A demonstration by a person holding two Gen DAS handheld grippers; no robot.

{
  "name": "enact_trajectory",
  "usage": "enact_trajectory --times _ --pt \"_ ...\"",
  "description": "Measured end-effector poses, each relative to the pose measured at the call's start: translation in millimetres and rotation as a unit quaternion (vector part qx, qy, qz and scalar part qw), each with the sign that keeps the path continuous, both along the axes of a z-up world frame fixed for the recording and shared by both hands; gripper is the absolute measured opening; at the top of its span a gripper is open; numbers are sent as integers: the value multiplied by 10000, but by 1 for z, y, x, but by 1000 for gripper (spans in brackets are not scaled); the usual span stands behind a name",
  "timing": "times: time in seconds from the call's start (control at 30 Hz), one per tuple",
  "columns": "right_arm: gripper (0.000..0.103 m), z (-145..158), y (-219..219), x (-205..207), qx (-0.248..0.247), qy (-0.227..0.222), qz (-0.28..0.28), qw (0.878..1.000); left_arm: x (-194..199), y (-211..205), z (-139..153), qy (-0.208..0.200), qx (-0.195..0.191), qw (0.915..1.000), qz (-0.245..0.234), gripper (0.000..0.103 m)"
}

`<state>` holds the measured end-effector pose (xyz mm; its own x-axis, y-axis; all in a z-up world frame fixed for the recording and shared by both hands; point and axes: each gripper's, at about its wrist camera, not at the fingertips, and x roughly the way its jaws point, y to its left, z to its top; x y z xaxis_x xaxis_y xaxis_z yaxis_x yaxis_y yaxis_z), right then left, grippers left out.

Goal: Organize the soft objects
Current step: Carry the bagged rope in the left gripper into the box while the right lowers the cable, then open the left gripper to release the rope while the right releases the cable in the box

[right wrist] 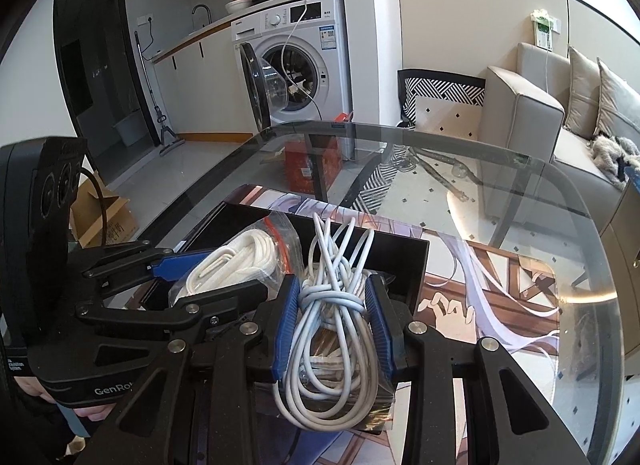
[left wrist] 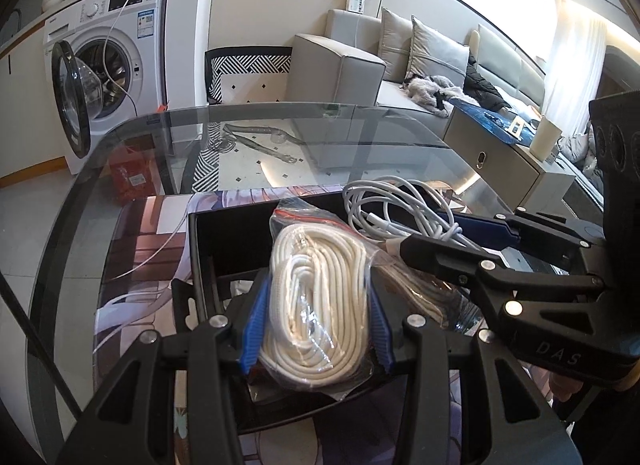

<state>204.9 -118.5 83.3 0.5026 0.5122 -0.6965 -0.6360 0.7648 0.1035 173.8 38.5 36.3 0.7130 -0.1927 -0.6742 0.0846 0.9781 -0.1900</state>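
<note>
Hovering over the black rectangular tray, the left gripper clamps a bagged white cord coil, the right gripper a knotted pale-grey cable bundle; dangling loops could snag the tray's rim or slip free.

We've got two matching rigs here: the left gripper and right gripper are both matte black plastic with blue ribbed finger pads and shiny silver screws at the linkage joints. One body has "DAS" embossed on it, the other shows white "GenRo" lettering, and each carries a black block with three round lenses.
</note>
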Motion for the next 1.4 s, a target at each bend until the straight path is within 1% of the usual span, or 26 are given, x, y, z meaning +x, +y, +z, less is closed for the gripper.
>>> enact_trajectory --times 0.27,0.43,0.6,0.7,0.77,0.9,0.93,0.97,1.0,1.03,1.07,1.1,1.17,1.27,1.33,1.4 --pt "34 -3 -3 4 87 175 24 9998 -2 -2 -1 44 -53 9998 -200 43" --pt "34 -5 -4 6 121 289 27 9995 -3 -1 -3 49 -33 9997 -218 43" --pt "34 -4 -4 5 125 215 30 9997 -2 -2 -2 50 0 9997 -230 45" --pt "34 1 -7 3 214 113 36 9997 -5 -7 -1 51 187 9996 -221 51" --pt "37 6 -11 0 268 19 -12 9996 -8 -10 0 41 265 9994 -227 59" --pt "48 17 -22 -7 407 -146 -99 9990 -16 -10 4 7 252 9995 -199 66" --pt "52 19 -24 -10 414 -200 -119 9989 -18 -9 6 -8 243 9995 -191 73" --pt "55 21 -26 -13 411 -241 -134 9988 -21 -8 8 -24 230 9996 -166 82" --pt "59 23 -28 -17 393 -305 -150 9987 -23 -8 10 -54 216 9997 -134 84" --pt "71 23 -29 -21 375 -364 -155 9985 -26 -6 12 -98 199 9997 -119 86" --pt "77 24 -31 -25 363 -430 -165 9983 -29 -6 14 -148 193 9996 -116 87" --pt "86 25 -32 -29 365 -477 -168 9981 -32 -6 16 -181 214 9996 -103 88" --pt "90 25 -34 -37 413 -548 -137 9975 -38 -5 18 -259 260 9993 -26 98" --pt "99 26 -41 -45 487 -617 -205 9967 -46 -7 19 -387 393 9985 60 100" --pt "101 26 -46 -53 549 -697 -212 9958 -50 -8 19 -463 437 9979 113 103" --pt "102 26 -50 -58 581 -769 -217 9951 -56 -8 18 -587 502 9968 203 103"
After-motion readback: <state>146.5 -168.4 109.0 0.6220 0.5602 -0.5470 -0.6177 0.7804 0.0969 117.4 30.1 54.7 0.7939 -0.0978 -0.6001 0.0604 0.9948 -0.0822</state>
